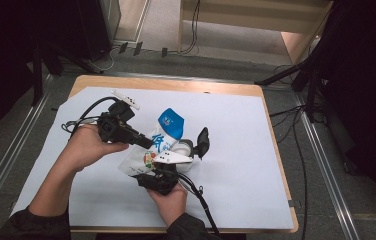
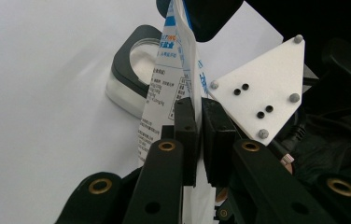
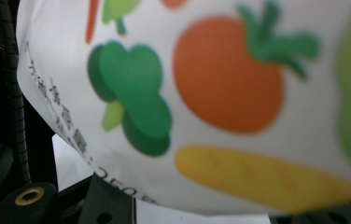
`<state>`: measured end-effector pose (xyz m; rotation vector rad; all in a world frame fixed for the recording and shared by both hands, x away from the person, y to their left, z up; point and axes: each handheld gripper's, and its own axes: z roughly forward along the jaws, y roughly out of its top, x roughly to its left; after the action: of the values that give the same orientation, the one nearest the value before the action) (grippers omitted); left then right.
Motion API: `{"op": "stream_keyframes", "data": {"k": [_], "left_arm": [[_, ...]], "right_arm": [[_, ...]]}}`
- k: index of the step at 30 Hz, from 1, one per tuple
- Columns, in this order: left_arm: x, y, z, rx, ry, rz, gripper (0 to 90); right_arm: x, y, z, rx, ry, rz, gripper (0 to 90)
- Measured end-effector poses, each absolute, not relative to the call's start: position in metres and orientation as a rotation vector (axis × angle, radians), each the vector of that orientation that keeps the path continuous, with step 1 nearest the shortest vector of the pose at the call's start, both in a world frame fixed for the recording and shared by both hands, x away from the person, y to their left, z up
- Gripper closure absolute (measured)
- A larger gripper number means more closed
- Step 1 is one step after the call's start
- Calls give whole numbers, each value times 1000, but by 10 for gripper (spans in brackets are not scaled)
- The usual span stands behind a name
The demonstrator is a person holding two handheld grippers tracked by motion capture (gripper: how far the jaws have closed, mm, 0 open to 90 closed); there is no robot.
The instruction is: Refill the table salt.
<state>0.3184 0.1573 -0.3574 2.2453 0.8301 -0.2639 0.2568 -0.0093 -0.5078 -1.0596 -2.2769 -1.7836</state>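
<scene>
— White plastic, printed with vegetables and topped in blue: that's the pouch (image 1: pixel 162 142), and I have it lifted off the bench (image 1: pixel 236 150), between the two hands near the middle of the paper sheet (image 1: pixel 226 190).

— Which way does it run?

— Its long axis slants from the blue end, up and away from me, down to the fat end by my right hand. The left tongs (image 2: pixel 200 112) come at it from the left and are pinched nearly shut on a thin edge of the pouch; I can see the film squeezed between the pads.

— And the right tongs?

— The right tongs (image 1: pixel 163 176) sit under the fat end, roughly half open; the printed belly lies right over them, but I can't tell if the pads press it.

— What lies beyond?

— A small clear container (image 2: pixel 134 70) with a dark rim sits on the sheet just behind the pouch. Any pour, I judge, tips that way.
</scene>
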Motion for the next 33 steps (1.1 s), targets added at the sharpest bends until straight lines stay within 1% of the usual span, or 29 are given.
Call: {"op": "stream_keyframes", "data": {"k": [24,33], "left_arm": [[313,168,-352,2247,773,-273,873],[306,177,-348,2242,738,-269,872]], "right_arm": [[259,-19,-511,-1124,-2229,-1811,597],[260,-23,-510,-1139,-2219,-1820,597]]}}
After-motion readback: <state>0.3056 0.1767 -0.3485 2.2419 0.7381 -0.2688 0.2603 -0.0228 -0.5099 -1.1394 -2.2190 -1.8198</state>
